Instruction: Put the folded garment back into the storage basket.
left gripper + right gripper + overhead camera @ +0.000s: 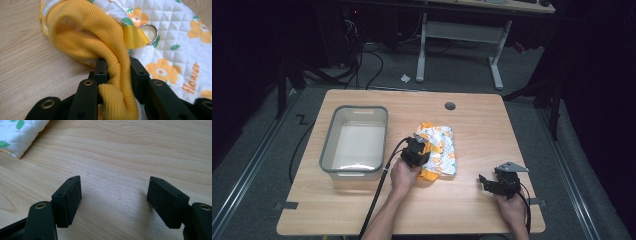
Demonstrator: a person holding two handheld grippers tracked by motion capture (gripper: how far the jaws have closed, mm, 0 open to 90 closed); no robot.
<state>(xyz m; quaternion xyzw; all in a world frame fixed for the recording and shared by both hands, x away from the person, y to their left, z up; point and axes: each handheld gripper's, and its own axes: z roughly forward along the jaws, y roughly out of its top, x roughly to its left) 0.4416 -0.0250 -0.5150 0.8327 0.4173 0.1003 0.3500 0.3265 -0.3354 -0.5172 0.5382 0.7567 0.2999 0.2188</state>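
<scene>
**Left claw pinches the ribbed hem of a soft quilted garment**

A small quilted white fabric garment printed with orange flowers [440, 150] lies crumpled near the middle of the light wooden tabletop [472, 210], just to the right of an empty grey-rimmed translucent plastic tub [355, 142]. The left claw [117, 75] has its jaws pressed onto a thick fold of the garment's yellow ribbed knit hem [100, 37], the cloth bulging up between them. Close beside the grip, a yellow webbing loop [131, 35] carries a small metal ring [150, 33].

The right claw [115, 200] hovers low over bare wood near the front right of the tabletop, well apart from the garment, with its jaws spread wide and nothing between them.

The garment looks light, limp and padded, so it should drape and sag from any single hold instead of keeping its shape. The ribbed hem is probably the best place to grip: thick, stretchy and textured, it is unlikely to slip. The quilted panel seems smoother and harder to gather. The ring and webbing are a firm anchor but a small target. A second hold on the opposite edge would likely keep it from bunching when lifted.
</scene>
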